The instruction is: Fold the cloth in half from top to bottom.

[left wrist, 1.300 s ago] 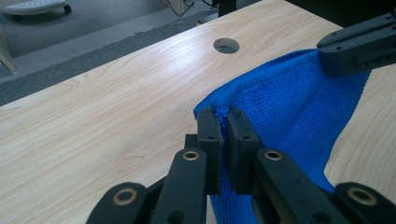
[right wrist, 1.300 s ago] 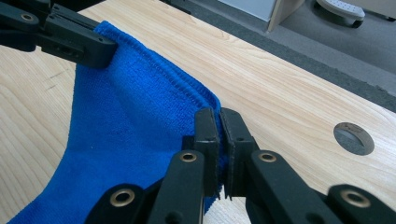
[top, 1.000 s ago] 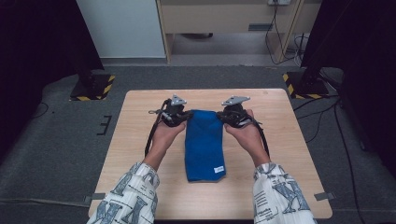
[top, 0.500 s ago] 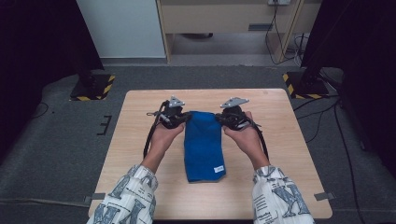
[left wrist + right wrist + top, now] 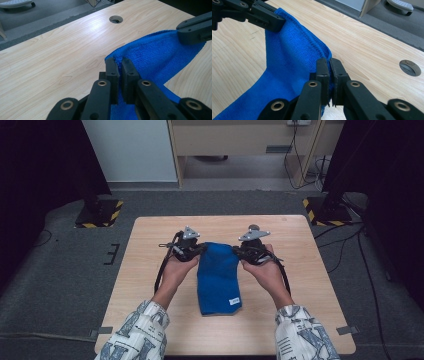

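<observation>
Your left gripper (image 5: 119, 65) has its jaws pinched tight on the hem of the blue cloth (image 5: 155, 56), at one far corner; terry pile bunches between the pads. Your right gripper (image 5: 329, 65) clamps the other far corner the same way, jaws nearly meeting with only the cloth's edge between them. In each gripper view the opposite gripper's black jaw sits at the cloth's other corner.

From the high view: left gripper (image 5: 194, 251) and right gripper (image 5: 241, 252) face each other across the cloth's far edge, which is raised off the wood between them. The rest of the blue cloth (image 5: 217, 282) trails toward you, lying lengthwise on the wooden table (image 5: 150, 235), a small white tag near its near right corner. Cloth sits about mid-table. Patterned sleeves at the near edge.
</observation>
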`<action>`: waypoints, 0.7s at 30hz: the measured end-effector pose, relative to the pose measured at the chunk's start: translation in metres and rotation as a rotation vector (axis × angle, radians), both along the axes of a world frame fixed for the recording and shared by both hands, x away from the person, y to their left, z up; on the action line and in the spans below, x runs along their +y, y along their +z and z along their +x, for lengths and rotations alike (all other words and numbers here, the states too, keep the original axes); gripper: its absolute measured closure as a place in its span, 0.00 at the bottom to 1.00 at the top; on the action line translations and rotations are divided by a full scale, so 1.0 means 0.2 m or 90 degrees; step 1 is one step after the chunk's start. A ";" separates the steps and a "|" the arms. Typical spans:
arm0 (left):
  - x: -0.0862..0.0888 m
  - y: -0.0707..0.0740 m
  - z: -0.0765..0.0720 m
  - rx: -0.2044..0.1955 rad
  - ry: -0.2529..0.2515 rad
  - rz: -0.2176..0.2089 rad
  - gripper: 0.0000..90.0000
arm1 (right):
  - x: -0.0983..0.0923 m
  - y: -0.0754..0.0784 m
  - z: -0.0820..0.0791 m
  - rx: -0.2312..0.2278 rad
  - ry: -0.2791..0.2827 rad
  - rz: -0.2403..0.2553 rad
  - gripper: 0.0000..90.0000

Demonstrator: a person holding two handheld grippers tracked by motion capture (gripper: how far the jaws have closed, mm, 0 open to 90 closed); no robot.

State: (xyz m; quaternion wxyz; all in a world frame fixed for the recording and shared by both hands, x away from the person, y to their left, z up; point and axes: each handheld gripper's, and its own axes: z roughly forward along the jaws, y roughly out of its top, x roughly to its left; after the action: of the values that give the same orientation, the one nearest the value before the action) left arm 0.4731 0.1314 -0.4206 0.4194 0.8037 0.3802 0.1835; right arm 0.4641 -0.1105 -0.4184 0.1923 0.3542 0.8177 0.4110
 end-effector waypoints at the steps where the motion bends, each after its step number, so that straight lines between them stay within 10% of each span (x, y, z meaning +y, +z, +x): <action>1: 0.00 0.00 0.00 -0.001 -0.001 0.000 0.94 | 0.00 0.00 -0.01 -0.002 -0.001 0.001 0.96; 21: -0.01 -0.05 -0.11 0.004 -0.024 -0.004 0.95 | -0.04 -0.06 -0.10 0.002 0.004 0.001 0.96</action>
State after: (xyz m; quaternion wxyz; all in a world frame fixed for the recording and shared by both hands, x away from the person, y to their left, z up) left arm 0.4507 0.1299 -0.4302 0.4242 0.8100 0.3665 0.1720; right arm 0.4451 -0.1177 -0.4296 0.1893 0.3524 0.8189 0.4115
